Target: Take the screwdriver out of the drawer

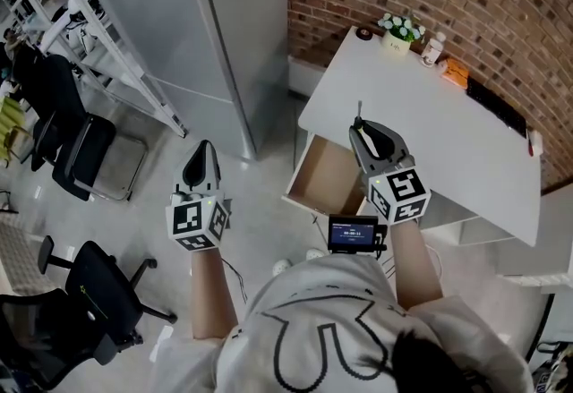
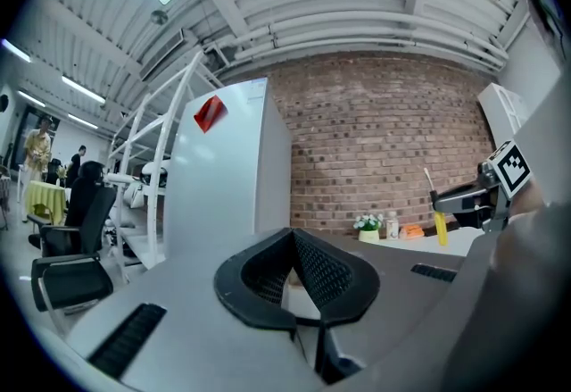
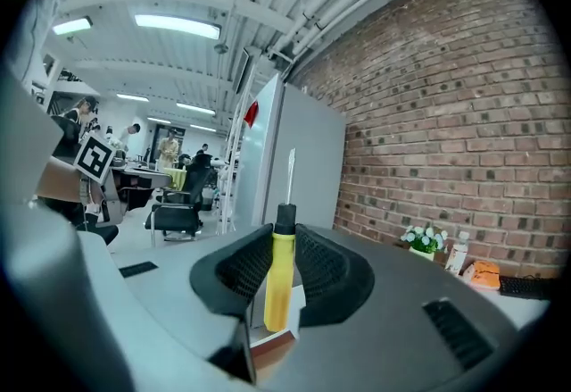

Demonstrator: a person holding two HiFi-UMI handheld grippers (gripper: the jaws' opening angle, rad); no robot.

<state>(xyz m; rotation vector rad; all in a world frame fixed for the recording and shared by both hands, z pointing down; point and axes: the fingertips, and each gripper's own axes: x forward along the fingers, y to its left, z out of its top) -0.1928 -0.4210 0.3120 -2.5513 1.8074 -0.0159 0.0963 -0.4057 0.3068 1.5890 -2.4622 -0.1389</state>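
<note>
Screwdriver with yellow handle and steel shaft (image 3: 279,279) is clamped upright in my right gripper (image 1: 362,128), out of the open wooden drawer (image 1: 322,183). My left gripper (image 1: 203,149) is closed and empty. Removal looks done.

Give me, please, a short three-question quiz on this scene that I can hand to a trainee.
1. True or false: the screwdriver lies inside the open drawer.
2. Which one holds the screwdriver? A: left hand-held gripper; B: right hand-held gripper; C: neither.
3. Fill in: the screwdriver's handle is ___ with a black collar.
Key: 1 false, it is clamped between a gripper's jaws, out of the drawer; 2 B; 3 yellow.
</note>
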